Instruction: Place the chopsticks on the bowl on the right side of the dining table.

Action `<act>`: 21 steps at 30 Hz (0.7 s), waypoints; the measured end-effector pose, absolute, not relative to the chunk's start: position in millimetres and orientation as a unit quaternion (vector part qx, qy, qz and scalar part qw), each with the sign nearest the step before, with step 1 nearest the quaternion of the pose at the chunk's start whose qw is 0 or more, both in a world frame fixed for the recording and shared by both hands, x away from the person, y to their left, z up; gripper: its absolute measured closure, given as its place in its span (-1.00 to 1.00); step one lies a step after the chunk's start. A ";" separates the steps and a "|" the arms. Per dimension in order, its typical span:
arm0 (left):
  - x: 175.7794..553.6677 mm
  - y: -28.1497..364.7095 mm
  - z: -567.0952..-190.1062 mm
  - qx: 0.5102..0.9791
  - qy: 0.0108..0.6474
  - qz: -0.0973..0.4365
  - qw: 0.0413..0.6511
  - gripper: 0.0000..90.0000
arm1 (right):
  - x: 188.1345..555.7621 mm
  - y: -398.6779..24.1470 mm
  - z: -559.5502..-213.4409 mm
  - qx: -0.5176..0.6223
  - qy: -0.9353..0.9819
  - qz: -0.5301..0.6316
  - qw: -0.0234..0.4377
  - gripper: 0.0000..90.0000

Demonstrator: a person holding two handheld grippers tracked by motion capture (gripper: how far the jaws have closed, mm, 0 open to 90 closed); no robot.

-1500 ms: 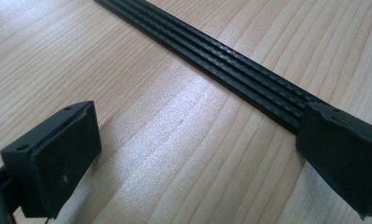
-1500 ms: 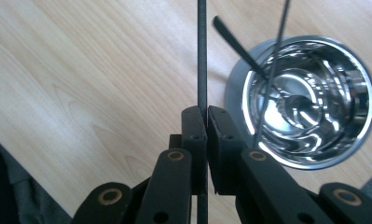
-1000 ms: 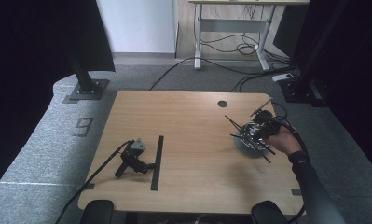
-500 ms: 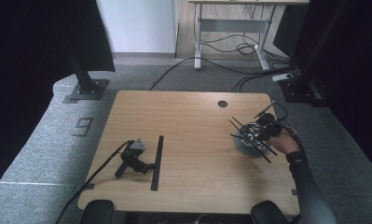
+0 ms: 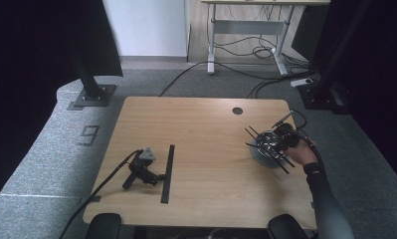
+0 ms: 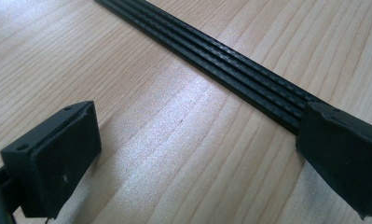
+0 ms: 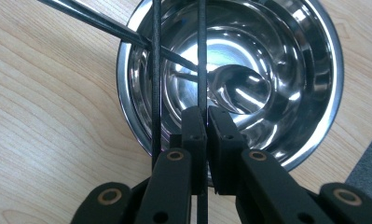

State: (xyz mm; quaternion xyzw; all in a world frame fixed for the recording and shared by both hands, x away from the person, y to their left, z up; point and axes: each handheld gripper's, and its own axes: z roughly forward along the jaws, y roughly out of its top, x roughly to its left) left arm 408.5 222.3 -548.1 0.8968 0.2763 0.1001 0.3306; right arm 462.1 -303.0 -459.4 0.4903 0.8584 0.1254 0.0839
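Note:
A steel bowl (image 7: 332, 70) with a metal spoon (image 7: 239, 93) in it stands near the table's right edge (image 5: 260, 155). Directly above it, a person's hand holds my right gripper (image 7: 207, 116) (image 5: 278, 141) pointing down. Its jaws are shut on a thin black rod (image 7: 202, 51) that crosses the bowl. A second thin black rod (image 7: 156, 70) runs parallel, just left of the jaws. My left gripper (image 6: 197, 135) (image 5: 156, 175) lies on the table at the front left with no hand on it. It is open, with bare wood between the jaws. A flat ribbed black strip (image 6: 230, 60) (image 5: 167, 172) passes under its right jaw.
The wooden table (image 5: 206, 129) has a round cable hole (image 5: 237, 110) at the back right. A cable (image 5: 101, 186) trails from the left gripper over the front left edge. Grey carpet (image 7: 368, 175) shows past the right edge, close to the bowl.
The right hand has sunk a little with the rods, closer over the bowl. The left gripper and the strip have not moved.

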 end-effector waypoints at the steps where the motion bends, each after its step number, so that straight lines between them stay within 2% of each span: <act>1: 408.5 222.3 -548.1 0.897 0.276 0.100 0.331 -1.00 | 462.3 -302.8 -460.2 0.492 0.858 0.125 0.084 0.91; 10: 408.5 222.3 -548.1 0.897 0.276 0.100 0.330 -1.00 | 461.8 -304.3 -468.2 0.488 0.859 0.134 0.079 0.89; 14: 408.5 222.3 -548.1 0.897 0.276 0.100 0.330 -1.00 | 460.4 -308.1 -464.9 0.491 0.855 0.145 0.082 0.80; 17: 408.5 222.3 -548.1 0.897 0.276 0.100 0.331 -1.00 | 457.4 -309.6 -459.6 0.493 0.851 0.155 0.089 0.69; 21: 408.5 222.3 -548.1 0.897 0.276 0.100 0.330 -1.00 | 452.1 -308.0 -452.0 0.489 0.849 0.169 0.105 0.40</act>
